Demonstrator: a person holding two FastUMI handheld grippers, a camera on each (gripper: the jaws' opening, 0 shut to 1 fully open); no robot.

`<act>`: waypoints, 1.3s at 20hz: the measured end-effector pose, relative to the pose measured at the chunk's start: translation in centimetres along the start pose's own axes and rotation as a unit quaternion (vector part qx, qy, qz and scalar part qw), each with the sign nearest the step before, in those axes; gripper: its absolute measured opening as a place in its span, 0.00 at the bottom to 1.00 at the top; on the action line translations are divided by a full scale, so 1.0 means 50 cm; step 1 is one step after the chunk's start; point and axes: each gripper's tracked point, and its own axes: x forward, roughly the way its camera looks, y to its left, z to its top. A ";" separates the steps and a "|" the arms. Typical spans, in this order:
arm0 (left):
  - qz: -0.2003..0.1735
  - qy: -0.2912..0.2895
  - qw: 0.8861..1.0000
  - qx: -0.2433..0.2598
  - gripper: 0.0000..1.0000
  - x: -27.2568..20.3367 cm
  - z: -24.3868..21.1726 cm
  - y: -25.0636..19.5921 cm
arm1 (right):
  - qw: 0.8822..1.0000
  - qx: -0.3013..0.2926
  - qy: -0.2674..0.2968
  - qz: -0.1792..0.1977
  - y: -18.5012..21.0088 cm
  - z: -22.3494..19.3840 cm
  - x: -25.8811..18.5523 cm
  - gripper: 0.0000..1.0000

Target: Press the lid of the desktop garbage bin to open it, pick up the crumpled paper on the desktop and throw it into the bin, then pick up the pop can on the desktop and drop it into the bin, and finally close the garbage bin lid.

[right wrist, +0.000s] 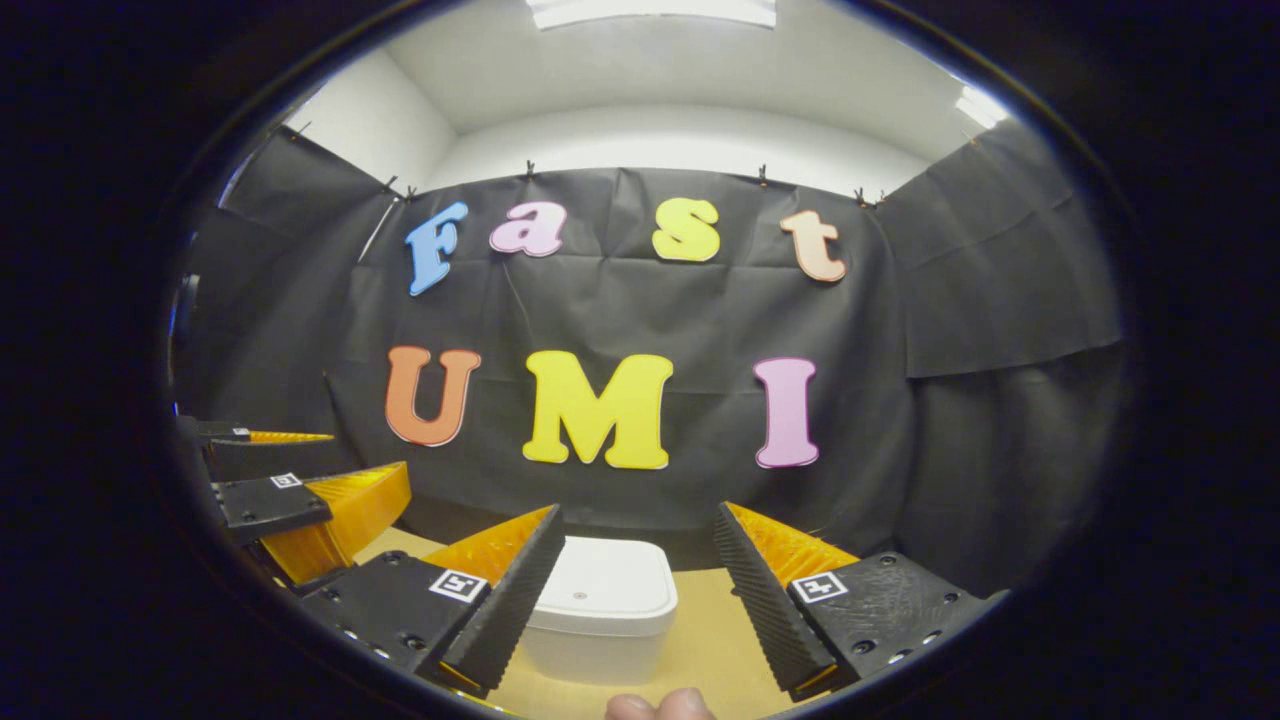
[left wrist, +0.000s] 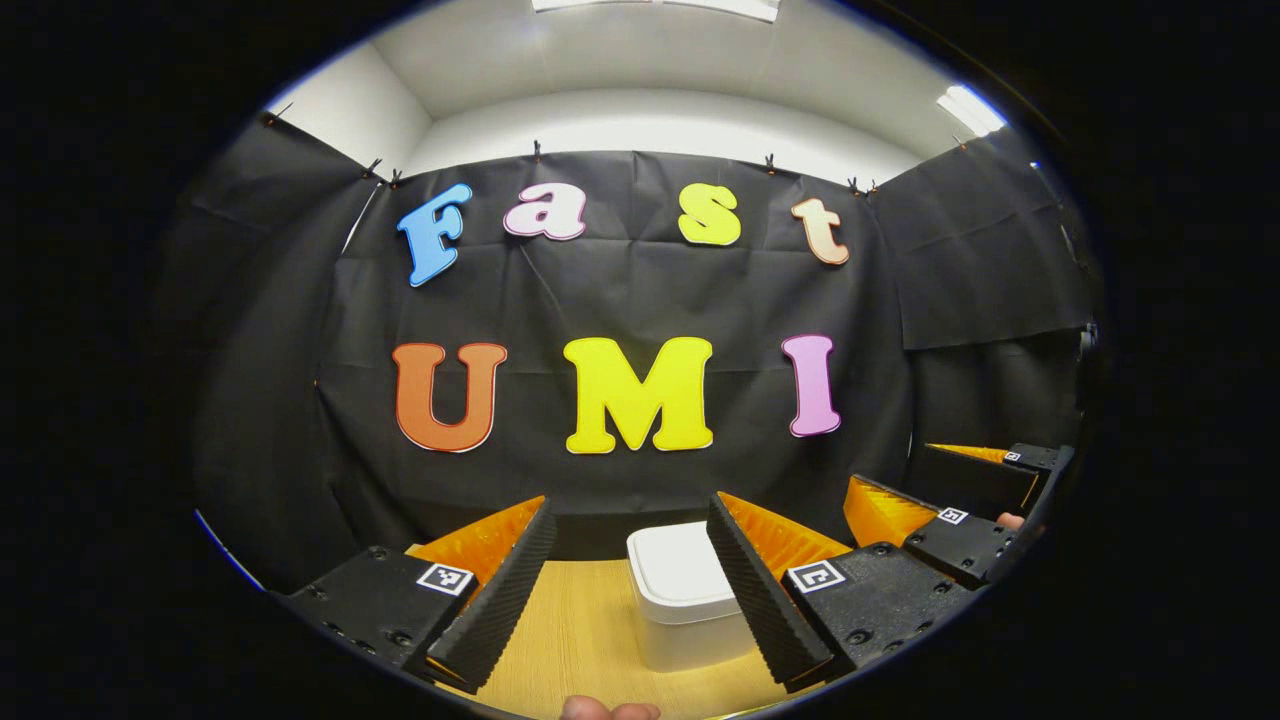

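The wooden surface (left wrist: 590,620) carries the white bin (left wrist: 680,600), which sits ahead of both grippers near the far wall with its lid (right wrist: 605,585) down. The left gripper (left wrist: 630,590) and right gripper (right wrist: 635,600) hover side by side above the near edge, each spread wide and holding nothing. By my reading nothing is done yet: pressing the lid open, the paper, the can and the closing all remain.

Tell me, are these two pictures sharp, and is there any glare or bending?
Left gripper view: sharp, the booth's walls bow from the fisheye lens, and the ceiling lamp glares. Right gripper view: equally bowed, the white plastic bin with its closed lid evenly lit, without hard shadow.
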 end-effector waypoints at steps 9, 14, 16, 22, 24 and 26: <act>0.034 0.014 0.999 -0.015 0.98 -0.005 -0.027 0.006 | 1.000 -0.012 0.012 0.005 -0.023 -0.022 -0.002 0.94; 0.034 0.025 0.999 -0.019 0.98 -0.004 -0.038 -0.009 | 1.000 -0.008 0.013 0.010 -0.030 -0.028 -0.003 0.98; 0.035 0.025 0.999 -0.021 0.98 -0.008 -0.041 -0.014 | 1.000 -0.004 0.014 0.009 -0.033 -0.031 -0.002 0.98; 0.044 0.024 0.999 -0.015 0.98 -0.011 -0.037 -0.010 | 1.000 0.002 0.013 0.018 -0.031 -0.029 -0.002 0.95; 0.045 0.022 0.999 -0.015 0.98 -0.012 -0.034 -0.010 | 1.000 0.001 0.013 0.021 -0.028 -0.031 -0.004 0.98; 0.045 0.023 0.999 -0.014 0.98 -0.015 -0.034 -0.011 | 1.000 0.002 0.014 0.022 -0.029 -0.033 -0.004 0.95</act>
